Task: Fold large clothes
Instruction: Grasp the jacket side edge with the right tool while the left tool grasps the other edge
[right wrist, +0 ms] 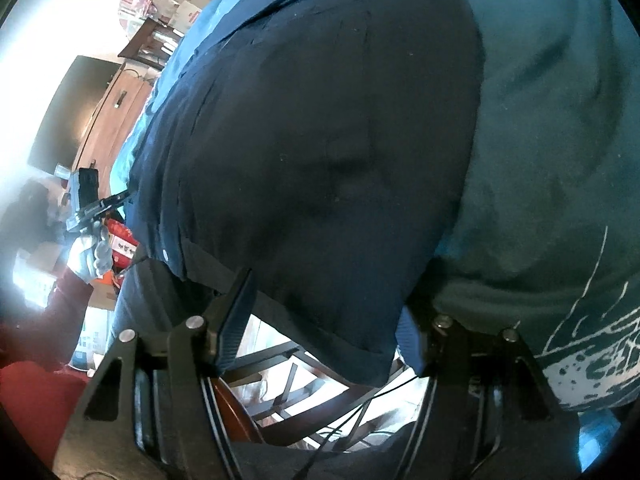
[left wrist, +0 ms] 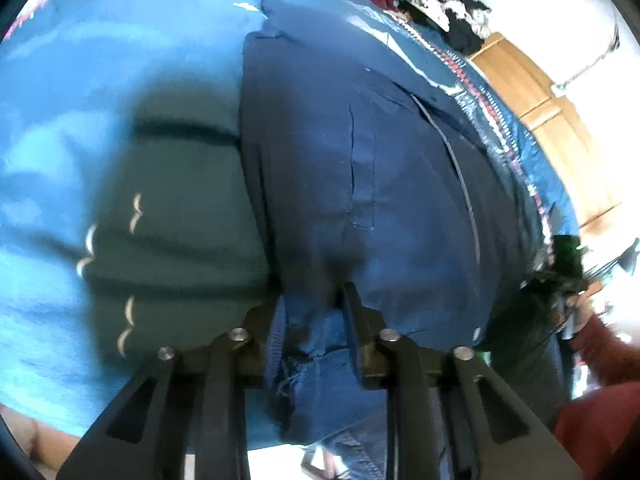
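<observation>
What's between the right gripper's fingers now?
The navy shirt's hem corner hangs between the open right gripper's fingers, unpinched; chair rungs show below. Right wrist view.

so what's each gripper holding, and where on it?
Left gripper is shut on the navy shirt, pinching a bunched fold at its near edge. Right gripper is open around the shirt's near hem, holding nothing.

The navy shirt [left wrist: 400, 184] is a matt woven cloth, smooth, with stitched seams and a small glossy button at its hem. Under it lies a teal garment [right wrist: 552, 128] of soft, dull knit with a cracked white print. The blue cover [left wrist: 80, 80] beneath looks slightly shiny. Both grippers, left [left wrist: 316, 320] and right [right wrist: 324, 320], are matt black plastic with bright metal pins and ribbed blue pads [right wrist: 236, 320]. The cabinet [left wrist: 560, 128] is smooth varnished wood.
</observation>
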Available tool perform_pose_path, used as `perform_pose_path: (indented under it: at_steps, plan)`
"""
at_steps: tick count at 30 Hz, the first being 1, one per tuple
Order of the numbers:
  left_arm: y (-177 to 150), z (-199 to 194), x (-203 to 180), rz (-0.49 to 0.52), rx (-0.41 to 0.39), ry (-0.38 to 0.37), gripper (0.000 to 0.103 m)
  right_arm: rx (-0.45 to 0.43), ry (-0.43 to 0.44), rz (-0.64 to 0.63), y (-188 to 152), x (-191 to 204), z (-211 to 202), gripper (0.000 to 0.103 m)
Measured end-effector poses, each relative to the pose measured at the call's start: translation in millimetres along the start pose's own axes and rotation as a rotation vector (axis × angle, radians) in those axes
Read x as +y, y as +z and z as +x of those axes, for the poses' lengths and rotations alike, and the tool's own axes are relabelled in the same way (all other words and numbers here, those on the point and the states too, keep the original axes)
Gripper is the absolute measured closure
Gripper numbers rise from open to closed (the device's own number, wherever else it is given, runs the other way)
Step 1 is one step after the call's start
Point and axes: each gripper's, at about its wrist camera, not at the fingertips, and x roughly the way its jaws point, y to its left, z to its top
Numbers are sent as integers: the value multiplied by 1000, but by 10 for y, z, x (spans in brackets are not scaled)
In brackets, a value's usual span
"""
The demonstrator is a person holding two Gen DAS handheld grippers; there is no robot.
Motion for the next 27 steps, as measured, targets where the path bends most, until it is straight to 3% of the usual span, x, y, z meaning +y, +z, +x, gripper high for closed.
perform_pose_path:
  at_steps: [3, 4, 5, 6, 7, 10, 11, 15, 19, 22, 25, 27]
  plan:
    - [-41, 13, -37, 12, -5, -1, 61, -20, 22, 28, -31, -51, -37, 40]
    - [-40, 11, -43, 13, -4, 2, 62, -27, 24, 42, -38, -75, -36, 50]
    - [-19, 12, -50, 5, -3, 4, 66, -31, 14, 61, -31, -99, -36, 62]
    - [-8, 9, -56, -2, -6, 9, 76, -30, 5, 80, -24, -115, -47, 85]
    - [-3, -4, -71, -18, -8, -18, 96, -47, 11, 86, -20, -114, -96, 93]
    - [17, -162, -237, -23, -59, -85, 96, -129, 95, 75, -3, 54, -428, 97]
    - [68, -289, -285, -49, -106, -159, 96, -159, 121, 61, 27, 139, -563, 97]
    - [441, -722, -430, -91, -276, -301, 96, -280, 209, 5, 368, 423, -1069, 99]
    - [1188, -1016, -445, -97, -406, -359, 96, -352, 257, -34, 1128, 504, -1338, 100]
    - [1922, -1049, -437, -69, -451, -312, 96, -395, 239, -45, 1922, 320, -1463, 99]
    - [2653, -790, -362, -85, -453, -269, 96, -380, 198, -18, 2695, 21, -1282, 98]
    - [3096, -365, -214, -121, -415, -221, 93, -354, 117, 10, 3112, -228, -1029, 96]
